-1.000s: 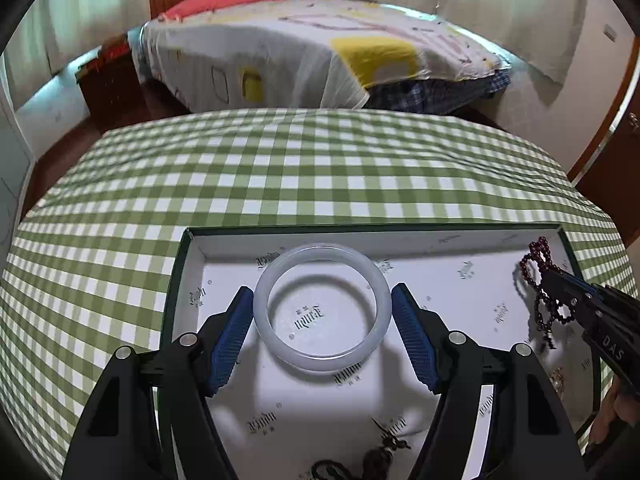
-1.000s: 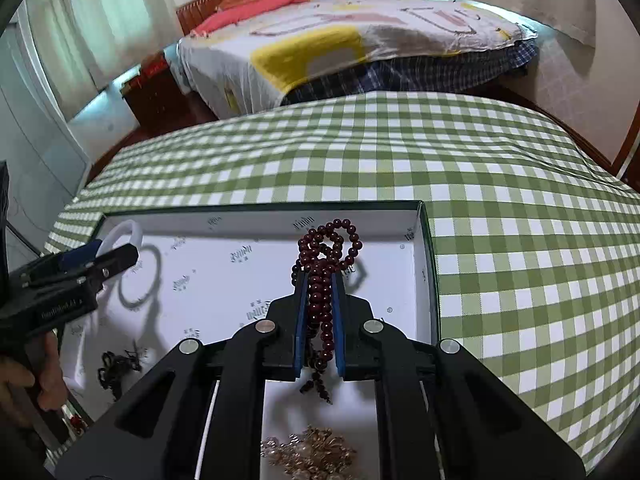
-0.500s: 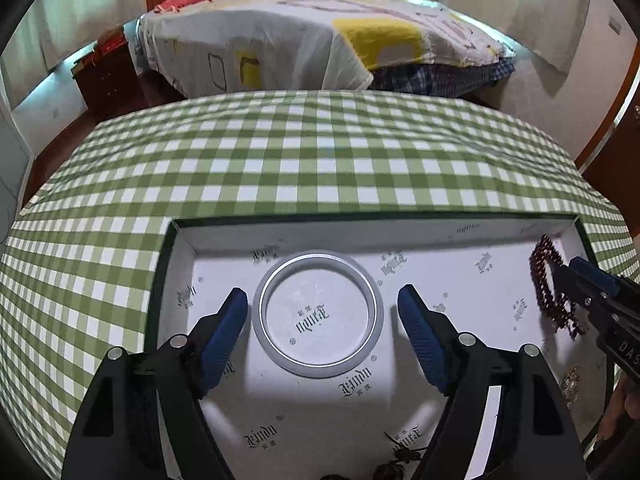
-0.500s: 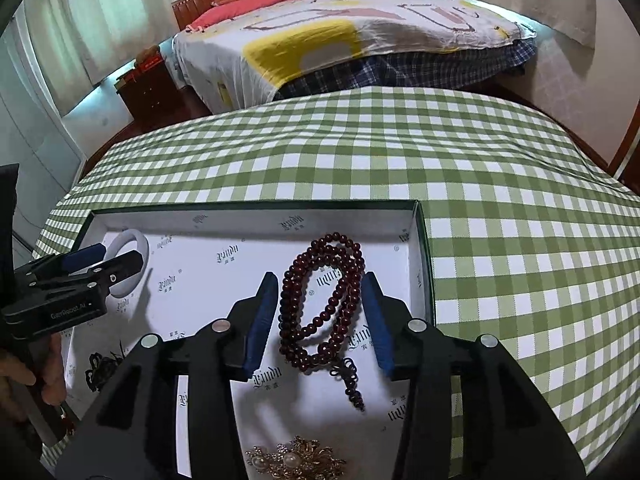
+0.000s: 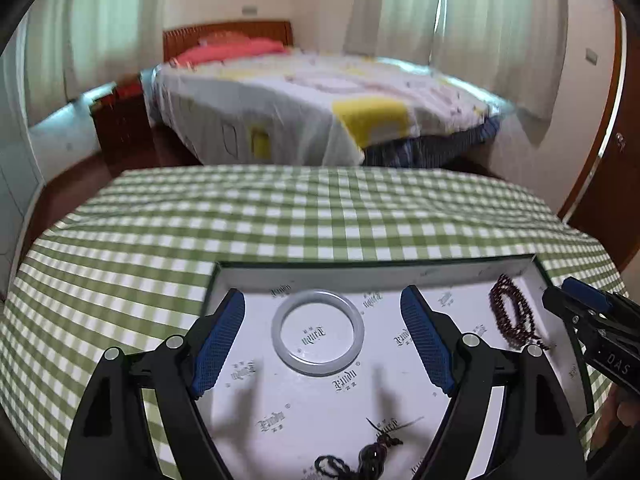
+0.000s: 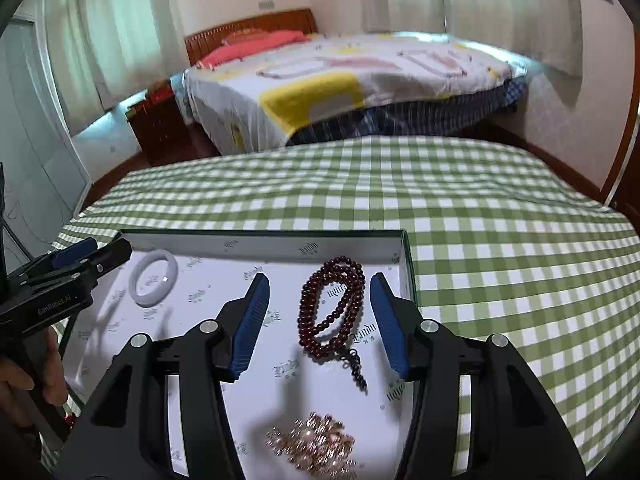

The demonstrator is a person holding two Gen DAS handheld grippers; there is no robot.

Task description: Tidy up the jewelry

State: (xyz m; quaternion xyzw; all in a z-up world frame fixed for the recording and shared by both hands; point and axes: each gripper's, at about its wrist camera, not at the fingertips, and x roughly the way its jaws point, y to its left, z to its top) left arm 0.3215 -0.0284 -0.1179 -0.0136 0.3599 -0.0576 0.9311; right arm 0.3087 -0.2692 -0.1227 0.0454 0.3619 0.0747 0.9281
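A pale white bangle [image 5: 316, 368] lies flat on the white lining of a dark-rimmed box [image 5: 360, 268]. My left gripper [image 5: 322, 294] hovers above it, its jaws opening wide and clear of the ring on both sides. A string of dark red beads [image 6: 308, 300] lies coiled near the box's right wall. My right gripper [image 6: 320, 278] hangs over it, jaws opening, with the blue pads [image 6: 250, 320] off the beads. In the left wrist view the same beads [image 5: 512, 320] show beside the right gripper's tip [image 5: 576, 296].
A rose-gold ornament [image 6: 316, 444] and a dark tasselled string [image 5: 376, 448] lie in the box's near part. The box sits on a table with a green check cloth [image 6: 480, 240]. Beyond the table stands a bed [image 5: 320, 112]. A hand [image 6: 16, 384] holds the left gripper's handle.
The right gripper opened and the red beads dropped onto the box lining. The left gripper let the bangle down flat and widened. Both grippers then rose and drew back.
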